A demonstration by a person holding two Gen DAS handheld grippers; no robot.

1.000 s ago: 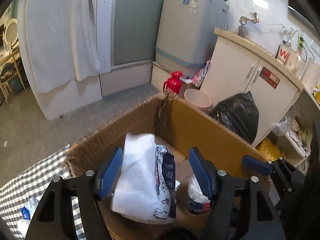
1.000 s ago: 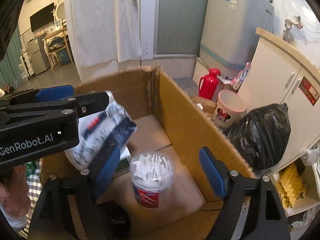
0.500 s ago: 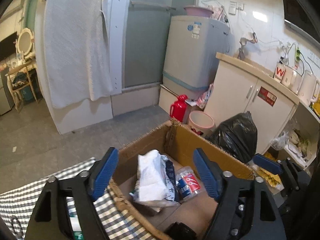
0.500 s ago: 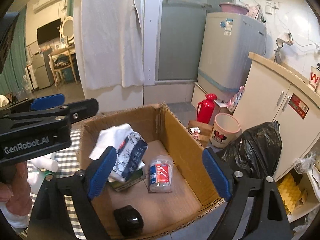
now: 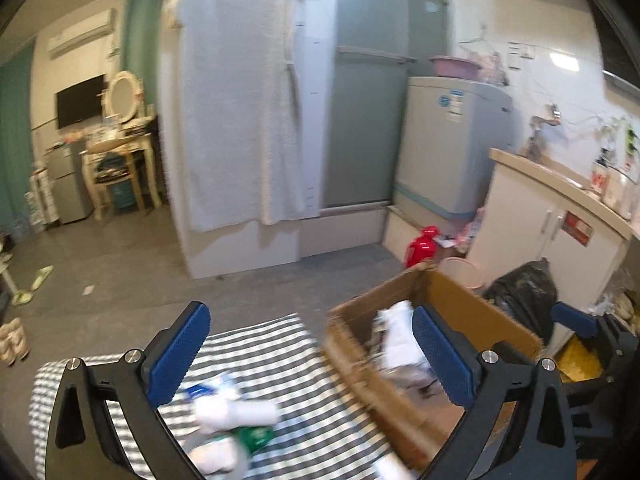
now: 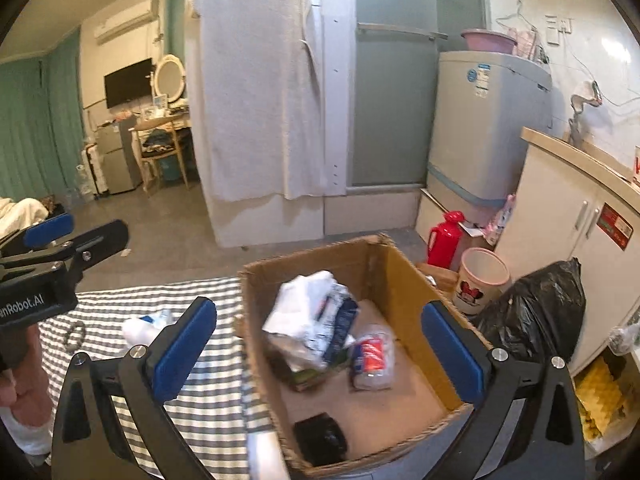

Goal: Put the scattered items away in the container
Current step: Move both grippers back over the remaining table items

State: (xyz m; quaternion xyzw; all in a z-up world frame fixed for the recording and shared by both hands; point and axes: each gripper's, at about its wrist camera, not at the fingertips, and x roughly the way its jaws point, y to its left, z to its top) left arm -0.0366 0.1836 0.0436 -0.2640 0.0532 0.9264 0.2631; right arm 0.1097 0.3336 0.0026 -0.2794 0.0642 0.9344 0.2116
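Both tools are standing released, blue pads spread wide with nothing between them. The left tool (image 5: 308,354) is hanging over the seam where the striped surface (image 5: 280,344) is meeting the cardboard box (image 5: 472,312); the right tool (image 6: 320,344) is hovering above the box (image 6: 404,276) itself, looking down into it.

In the right wrist view the box is sitting at 12 to 3 o'clock from the tool's centre, pressed against the surface's edge (image 6: 208,392). Inside it, a white and blue packet (image 6: 316,324) is leaning toward the 10 o'clock corner, a clear tub with a red label (image 6: 372,356) is lying on its side just beside it at 3 o'clock, a green item is peeking out from under the packet, mostly hidden, and a black object (image 6: 320,438) is resting near the 6 o'clock wall. Its shape is hard to make out.

On the surface, white rolled items (image 5: 236,412) are waiting at 7 o'clock in the left wrist view, touching a green wrapper (image 5: 254,436); motion blur is smearing them, so what they are is unclear, and the tool's frame is cutting off the lowest one. A small dark ring (image 6: 76,334) is lying at 9 o'clock in the right view. A hand (image 6: 20,384) gripping the left tool's handle is showing at the frame's edge, partly cut off.
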